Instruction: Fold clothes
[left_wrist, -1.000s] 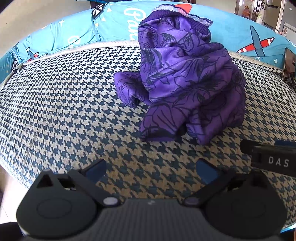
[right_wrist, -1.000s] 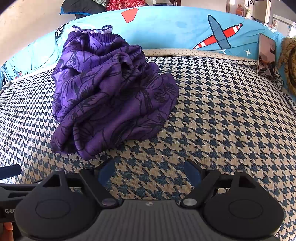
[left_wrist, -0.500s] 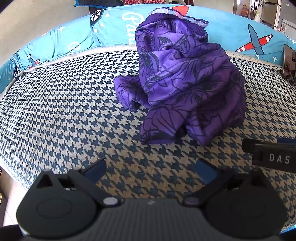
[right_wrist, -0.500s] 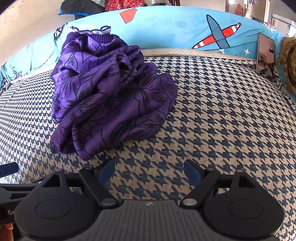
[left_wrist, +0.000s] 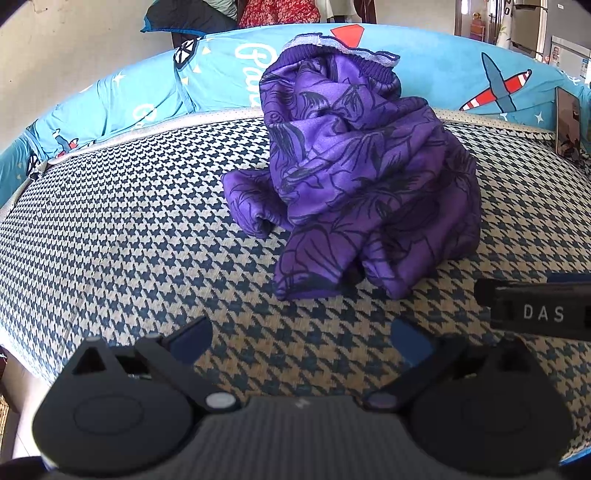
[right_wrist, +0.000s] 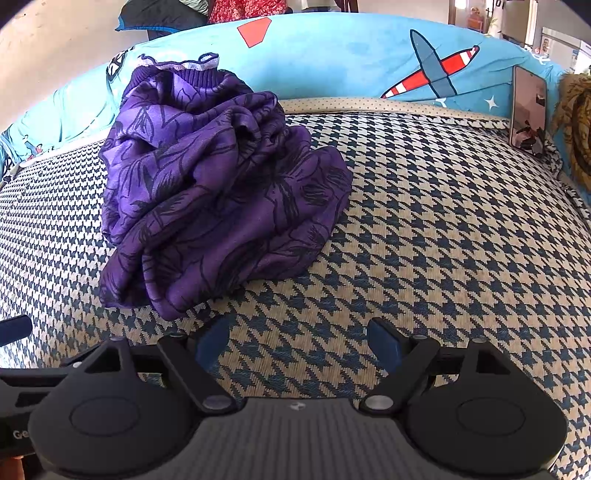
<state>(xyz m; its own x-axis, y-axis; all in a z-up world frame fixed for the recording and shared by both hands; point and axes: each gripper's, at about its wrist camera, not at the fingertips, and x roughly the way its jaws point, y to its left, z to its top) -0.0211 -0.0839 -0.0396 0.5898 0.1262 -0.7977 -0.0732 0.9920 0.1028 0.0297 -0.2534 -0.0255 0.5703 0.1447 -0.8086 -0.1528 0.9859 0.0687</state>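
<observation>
Purple cloth with a dark leaf print (left_wrist: 369, 177) lies crumpled in a heap on the houndstooth mat (left_wrist: 129, 229), its ribbed hem up against the far blue cushion (left_wrist: 155, 92). Left gripper (left_wrist: 301, 341) hangs near the heap's front edge, jaws spread wide over bare mat, holding nothing. Right gripper (right_wrist: 297, 341) is likewise spread and empty, just right of the heap's near corner, touching nothing.

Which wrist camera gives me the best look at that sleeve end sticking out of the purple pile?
The left wrist view. There the rolled sleeve end juts out on the left side of the purple garment, its dark opening facing the camera, apart from the open left gripper. In the right wrist view the garment hides that sleeve; only bunched folds show.
</observation>
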